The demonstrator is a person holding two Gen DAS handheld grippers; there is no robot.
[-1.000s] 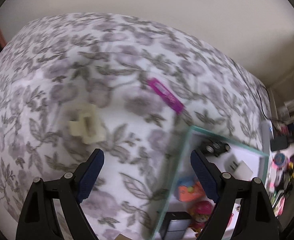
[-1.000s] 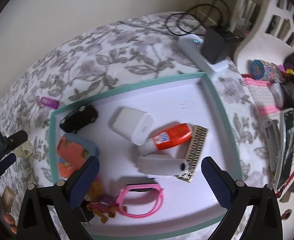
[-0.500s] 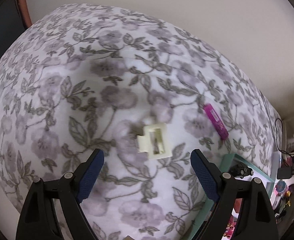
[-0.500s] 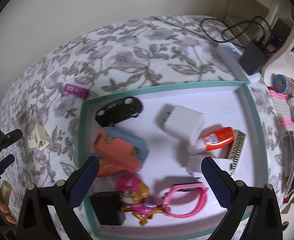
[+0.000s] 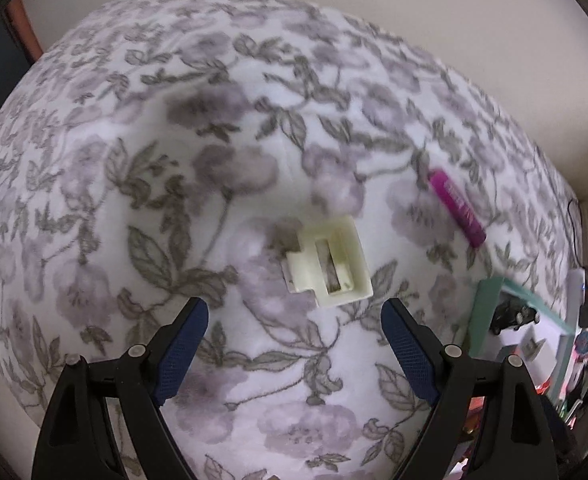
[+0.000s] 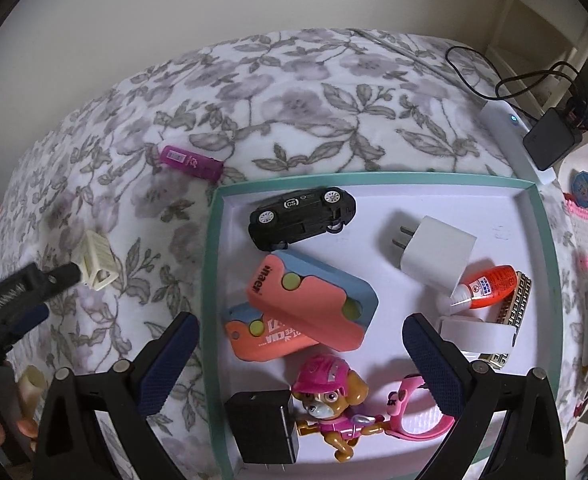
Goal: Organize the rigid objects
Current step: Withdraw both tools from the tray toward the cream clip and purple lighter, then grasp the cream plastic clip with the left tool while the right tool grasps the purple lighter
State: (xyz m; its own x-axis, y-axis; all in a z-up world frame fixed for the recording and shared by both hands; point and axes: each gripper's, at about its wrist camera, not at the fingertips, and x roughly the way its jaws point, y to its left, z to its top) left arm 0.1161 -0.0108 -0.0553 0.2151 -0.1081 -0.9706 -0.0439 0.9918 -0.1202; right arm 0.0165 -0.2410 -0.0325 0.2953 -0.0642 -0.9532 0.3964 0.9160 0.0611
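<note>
A cream plastic clip [image 5: 328, 266] lies on the floral cloth, just ahead of my left gripper [image 5: 294, 320], whose jaws stand open and empty. The same clip [image 6: 96, 260] shows in the right wrist view beside the left gripper's black finger [image 6: 60, 274]. A magenta stick [image 5: 458, 208] lies further right; it is also seen as the magenta stick [image 6: 190, 162] outside the tray's far left corner. My right gripper [image 6: 300, 336] hangs open over the teal-rimmed tray [image 6: 210, 280], above two orange-and-blue cases [image 6: 312, 300].
The tray holds a black toy car [image 6: 302, 216], white charger [image 6: 438, 254], glue bottle [image 6: 486, 286], pup figure [image 6: 330, 400], pink watch [image 6: 418, 412] and black adapter [image 6: 262, 424]. A white power strip [image 6: 514, 136] with black plug lies at far right. A small cream piece [image 6: 30, 384] sits at lower left.
The left gripper has swung left off the tray and lower, so the cream clip now sits between its open fingers' line. The right gripper has shifted left across the tray.
</note>
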